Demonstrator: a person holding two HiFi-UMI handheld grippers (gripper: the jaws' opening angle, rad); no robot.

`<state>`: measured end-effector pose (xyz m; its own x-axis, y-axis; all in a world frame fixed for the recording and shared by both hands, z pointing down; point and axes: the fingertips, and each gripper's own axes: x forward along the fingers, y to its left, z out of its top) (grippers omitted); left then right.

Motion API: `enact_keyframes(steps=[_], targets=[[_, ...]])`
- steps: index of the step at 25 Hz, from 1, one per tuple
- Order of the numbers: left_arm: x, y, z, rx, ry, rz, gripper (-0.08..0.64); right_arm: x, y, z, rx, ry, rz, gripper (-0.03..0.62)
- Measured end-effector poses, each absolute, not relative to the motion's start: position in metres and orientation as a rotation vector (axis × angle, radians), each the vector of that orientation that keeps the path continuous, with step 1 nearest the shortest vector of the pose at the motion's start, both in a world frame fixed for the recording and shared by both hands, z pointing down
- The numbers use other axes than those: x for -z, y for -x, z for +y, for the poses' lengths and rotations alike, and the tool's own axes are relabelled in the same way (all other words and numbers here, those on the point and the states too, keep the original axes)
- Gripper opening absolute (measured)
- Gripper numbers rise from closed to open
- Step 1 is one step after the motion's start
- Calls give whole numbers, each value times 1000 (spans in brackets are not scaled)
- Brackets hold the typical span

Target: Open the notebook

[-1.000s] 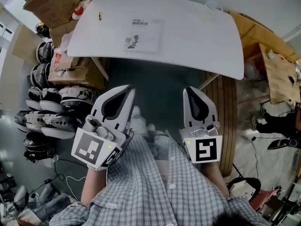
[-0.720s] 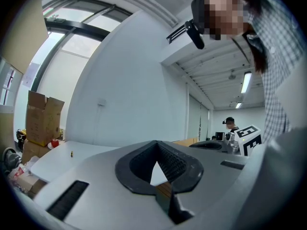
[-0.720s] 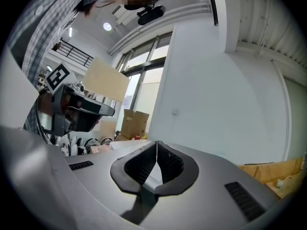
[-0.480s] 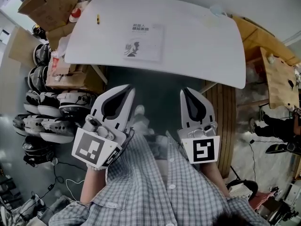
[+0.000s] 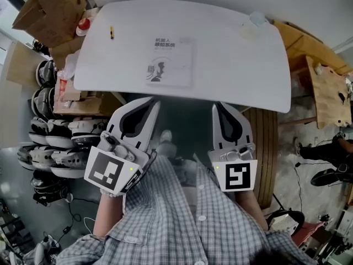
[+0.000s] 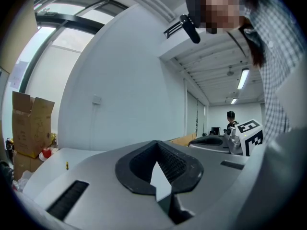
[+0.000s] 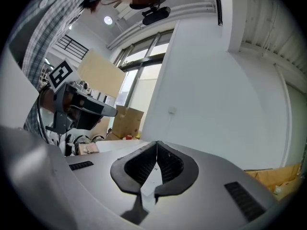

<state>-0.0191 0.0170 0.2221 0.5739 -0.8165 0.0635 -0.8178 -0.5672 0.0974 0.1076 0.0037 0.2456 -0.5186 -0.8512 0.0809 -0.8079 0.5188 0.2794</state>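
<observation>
Our left claw (image 5: pixel 153 101) and right claw (image 5: pixel 216 105), both pinched shut on nothing, now sit at the near edge of the white rounded tabletop (image 5: pixel 242 65), closer than a second ago. The thin white paper notebook (image 5: pixel 170 61) lies closed mid-tabletop, untouched, so we are only approaching.

The white table (image 5: pixel 237 65) is mostly bare around the notebook (image 5: pixel 170 61) at upper centre. Only a small yellow pen (image 5: pixel 111 32) at its upper left and a pale object (image 5: pixel 255 21) at its upper right corner lie on it, both well apart from the notebook. Nothing stands between the table's near edge and the left gripper (image 5: pixel 151 101) or right gripper (image 5: pixel 217 105) just below it. Cardboard boxes (image 5: pixel 47 7) and stacked helmets (image 5: pixel 52 134) crowd the left side, and wooden boards (image 5: pixel 325 87) crowd the right.
</observation>
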Motion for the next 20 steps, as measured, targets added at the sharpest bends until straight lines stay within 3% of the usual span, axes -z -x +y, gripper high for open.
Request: enact_keyframes(steps=[20], targets=[[-257,63,-80,-245,-2736,-1274,8,-262,-64,-82,234,-1520,-2461,21]])
